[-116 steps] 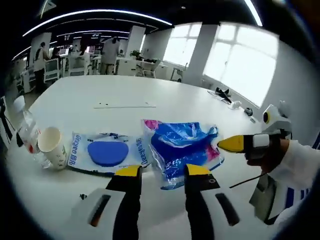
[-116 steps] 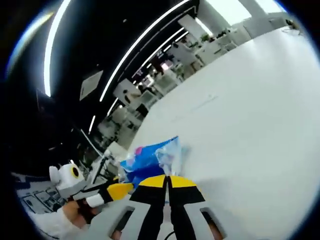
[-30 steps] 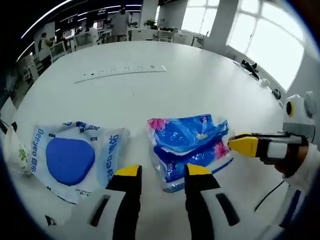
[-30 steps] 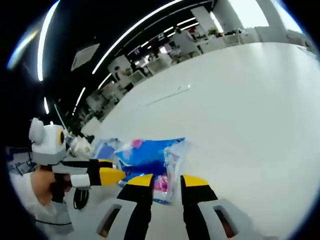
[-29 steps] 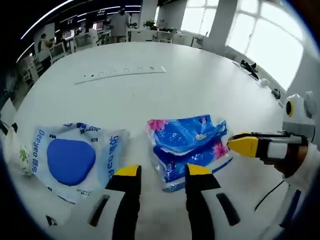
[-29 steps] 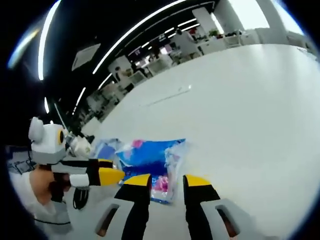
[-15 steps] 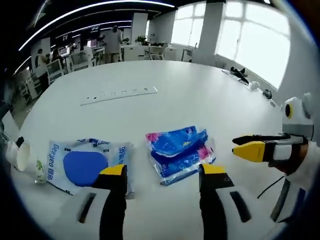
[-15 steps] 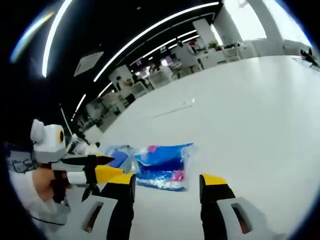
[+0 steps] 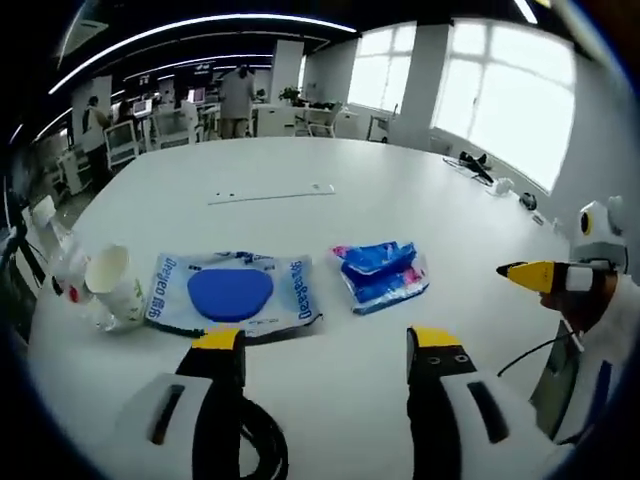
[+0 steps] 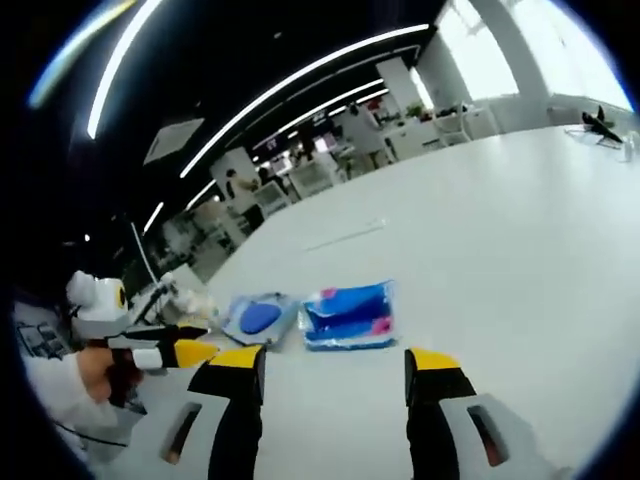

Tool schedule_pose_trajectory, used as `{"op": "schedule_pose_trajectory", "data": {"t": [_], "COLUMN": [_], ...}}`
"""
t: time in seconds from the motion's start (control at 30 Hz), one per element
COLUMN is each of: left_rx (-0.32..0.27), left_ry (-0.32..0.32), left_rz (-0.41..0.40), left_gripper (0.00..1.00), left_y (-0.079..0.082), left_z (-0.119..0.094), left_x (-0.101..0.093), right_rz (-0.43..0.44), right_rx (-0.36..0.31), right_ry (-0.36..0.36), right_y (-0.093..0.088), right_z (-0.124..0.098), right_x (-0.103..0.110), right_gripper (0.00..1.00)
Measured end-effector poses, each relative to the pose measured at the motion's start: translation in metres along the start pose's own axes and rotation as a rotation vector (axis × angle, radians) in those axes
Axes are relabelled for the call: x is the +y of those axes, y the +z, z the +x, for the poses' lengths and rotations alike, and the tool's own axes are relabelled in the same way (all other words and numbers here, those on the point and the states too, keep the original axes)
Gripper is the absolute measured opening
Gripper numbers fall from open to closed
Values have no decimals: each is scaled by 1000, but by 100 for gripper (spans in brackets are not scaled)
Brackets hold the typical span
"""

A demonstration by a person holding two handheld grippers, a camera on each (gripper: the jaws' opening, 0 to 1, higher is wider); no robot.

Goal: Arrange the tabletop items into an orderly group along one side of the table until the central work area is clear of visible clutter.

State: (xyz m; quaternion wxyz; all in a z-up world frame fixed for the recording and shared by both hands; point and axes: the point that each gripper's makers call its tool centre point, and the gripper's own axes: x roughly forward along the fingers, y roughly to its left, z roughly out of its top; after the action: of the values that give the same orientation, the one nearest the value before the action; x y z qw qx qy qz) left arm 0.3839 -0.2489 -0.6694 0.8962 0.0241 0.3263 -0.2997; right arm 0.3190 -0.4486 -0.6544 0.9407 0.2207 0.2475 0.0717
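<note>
left hand-held gripper (image 9: 318,345): jaws spread wide, nothing between them, held above the near edge of the tabletop; in the right gripper view it comes in from the left (image 10: 195,352), held by a hand (image 10: 100,375).
right hand-held gripper (image 10: 336,365): jaws spread wide, holding nothing, above bare tabletop; in the left gripper view its yellow tip enters from the right (image 9: 528,275).
tabletop (image 9: 300,175): large, white, rounded.
blue tissue pack (image 9: 380,274): lying flat, ahead of the left hand-held gripper and to the right of the flat pouch; in the right gripper view (image 10: 348,315) it lies just beyond the jaws.
flat pouch (image 9: 230,294): white and blue, with a round blue patch in the middle, lying flat just beside the tissue pack, apart from it.
paper cup (image 9: 114,283): upright, just left of the flat pouch.
clear crumpled plastic (image 9: 70,268): touching the cup on its left side.
power strip (image 9: 272,194): long, white, farther out on the tabletop, well apart from the others.
</note>
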Motion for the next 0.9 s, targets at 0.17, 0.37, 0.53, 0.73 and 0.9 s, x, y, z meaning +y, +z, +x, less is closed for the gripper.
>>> {"op": "schedule_pose_trajectory", "data": {"t": [0.17,0.37,0.53,0.73,0.9], "left_rx": [-10,-29,-66,-79,-81], "left_ry": [21,37,53,61,70], "left_rz": [-27,-59,-53,-118,-138], "left_gripper": [65,66,66,64,63], "left_y": [-10,-10,2,2,-3], "left_z": [-24,-43,-51,-46,-46], "left_x": [28,58,76,85,90], "right_rz": [17,26,16,18,25], "right_rx": [-24,-52,-50,-28,-25], "right_ry": [-10,-27,-34,-43,-46], "right_y": [-9,-6,-2,-3,-3], "right_z": [-8,-16,-16,-17,-16], "right_x": [20,29,31,28,27], "right_gripper": [57,57,56,54,53]}}
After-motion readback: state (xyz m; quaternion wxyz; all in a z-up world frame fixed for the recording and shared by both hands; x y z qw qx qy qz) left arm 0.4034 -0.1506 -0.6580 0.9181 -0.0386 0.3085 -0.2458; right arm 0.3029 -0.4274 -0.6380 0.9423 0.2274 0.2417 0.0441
